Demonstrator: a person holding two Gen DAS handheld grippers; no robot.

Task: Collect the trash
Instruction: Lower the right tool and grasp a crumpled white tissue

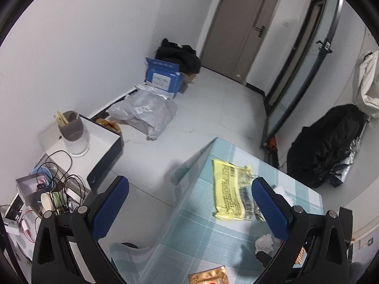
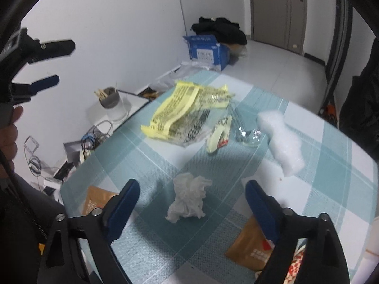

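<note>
A table with a teal checked cloth (image 2: 319,142) carries trash. A crumpled white tissue (image 2: 188,200) lies between the open fingers of my right gripper (image 2: 191,189), which hovers over it, empty. Beyond lie a yellow printed plastic wrapper (image 2: 182,108), a small yellow-red wrapper (image 2: 220,135), clear crumpled plastic (image 2: 246,132) and a white wad (image 2: 284,142). Brown packets (image 2: 251,246) lie near the front. My left gripper (image 1: 189,189) is open and empty, held above the table's left edge; the yellow wrapper (image 1: 232,189) and the tissue (image 1: 265,241) show there. The left gripper also shows in the right wrist view (image 2: 54,61).
A low white cabinet (image 1: 99,142) with a grey cup of sticks (image 1: 71,127), cables and clutter stands left of the table. A blue box (image 1: 163,75), grey mail bags (image 1: 144,113) and black clothes (image 1: 180,56) lie by the wall. A black bag (image 1: 324,146) sits to the right.
</note>
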